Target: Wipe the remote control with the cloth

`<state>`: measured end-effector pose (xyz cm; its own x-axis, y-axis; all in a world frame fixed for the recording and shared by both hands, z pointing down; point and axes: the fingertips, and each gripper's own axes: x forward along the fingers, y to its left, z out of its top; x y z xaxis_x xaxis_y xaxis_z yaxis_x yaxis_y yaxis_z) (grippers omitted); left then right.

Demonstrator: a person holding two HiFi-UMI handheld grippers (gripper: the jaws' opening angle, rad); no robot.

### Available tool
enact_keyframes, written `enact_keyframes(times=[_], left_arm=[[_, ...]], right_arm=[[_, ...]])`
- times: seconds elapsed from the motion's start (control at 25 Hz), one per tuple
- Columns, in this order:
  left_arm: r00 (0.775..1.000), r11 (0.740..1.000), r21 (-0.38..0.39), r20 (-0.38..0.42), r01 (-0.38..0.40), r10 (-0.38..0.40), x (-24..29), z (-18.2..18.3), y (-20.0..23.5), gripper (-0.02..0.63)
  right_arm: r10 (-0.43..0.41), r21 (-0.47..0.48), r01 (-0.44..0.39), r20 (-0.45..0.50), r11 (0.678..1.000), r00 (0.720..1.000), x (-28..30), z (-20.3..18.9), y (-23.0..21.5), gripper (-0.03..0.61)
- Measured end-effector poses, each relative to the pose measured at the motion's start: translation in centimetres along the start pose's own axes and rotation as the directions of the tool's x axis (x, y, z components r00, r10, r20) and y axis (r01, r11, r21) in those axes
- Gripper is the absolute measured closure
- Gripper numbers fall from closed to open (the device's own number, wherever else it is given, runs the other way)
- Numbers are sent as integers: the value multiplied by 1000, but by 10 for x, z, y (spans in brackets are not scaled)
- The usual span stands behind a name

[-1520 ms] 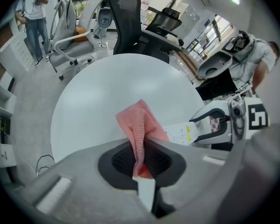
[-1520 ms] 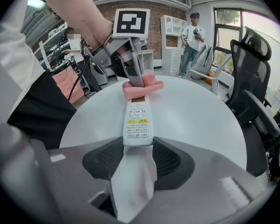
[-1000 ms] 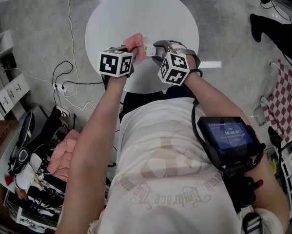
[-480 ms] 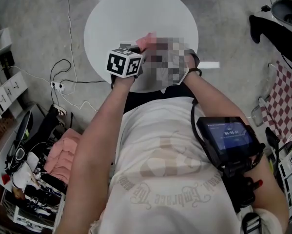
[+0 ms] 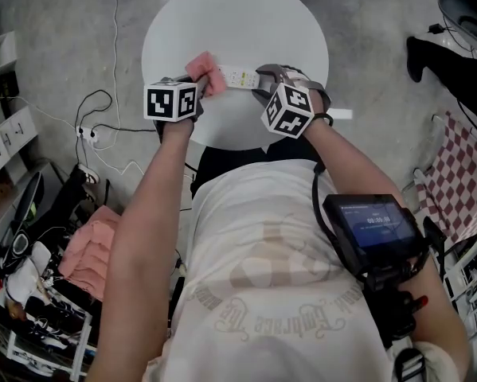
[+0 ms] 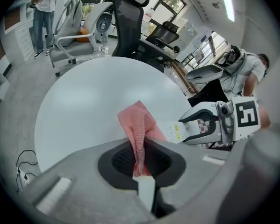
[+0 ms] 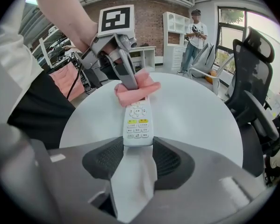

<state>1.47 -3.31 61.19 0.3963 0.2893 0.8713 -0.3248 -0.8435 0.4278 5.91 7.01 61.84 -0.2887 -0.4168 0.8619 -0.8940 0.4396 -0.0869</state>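
Observation:
A white remote control [image 7: 138,122] with yellow and grey buttons is held above the round white table [image 5: 262,22]; my right gripper [image 7: 138,146] is shut on its near end. My left gripper [image 6: 140,149] is shut on a pink cloth [image 6: 139,127], which rests on the far end of the remote [image 5: 240,78]. In the head view the cloth [image 5: 201,72] sits just left of the remote, between my left gripper [image 5: 192,92] and my right gripper [image 5: 260,84]. In the right gripper view the cloth [image 7: 136,89] covers the remote's tip, under the left gripper's fingers [image 7: 127,76].
Black office chairs [image 6: 129,14] stand beyond the table, and a person [image 7: 194,36] stands farther off by white shelves. Cables [image 5: 103,134] run over the floor to the left. A cluttered rack with pink fabric [image 5: 87,249] is at the lower left.
My left gripper with the cloth slid right along the remote half a second ago and has now come back left, to the remote's far end. The right gripper has kept still.

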Motion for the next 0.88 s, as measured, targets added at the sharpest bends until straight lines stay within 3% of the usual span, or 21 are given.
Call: enact_keyframes(times=[0.32,0.52,0.88], left_arm=[[997,986,-161,54,-36,45,-10,-30,27,595],[992,976,-217,113,-26,51,-19,-48,30,595],[961,950,-303,278,71,17,-29,-68,-9,595]], right_arm=[[-2,-8,1,-37,1000,999,-1,-16,-6,367],[0,-16,-1,-58,1000,998,-9,-19,-7,360],[-1,-94,-11,-120,995,993,-15,-11,-22,317]])
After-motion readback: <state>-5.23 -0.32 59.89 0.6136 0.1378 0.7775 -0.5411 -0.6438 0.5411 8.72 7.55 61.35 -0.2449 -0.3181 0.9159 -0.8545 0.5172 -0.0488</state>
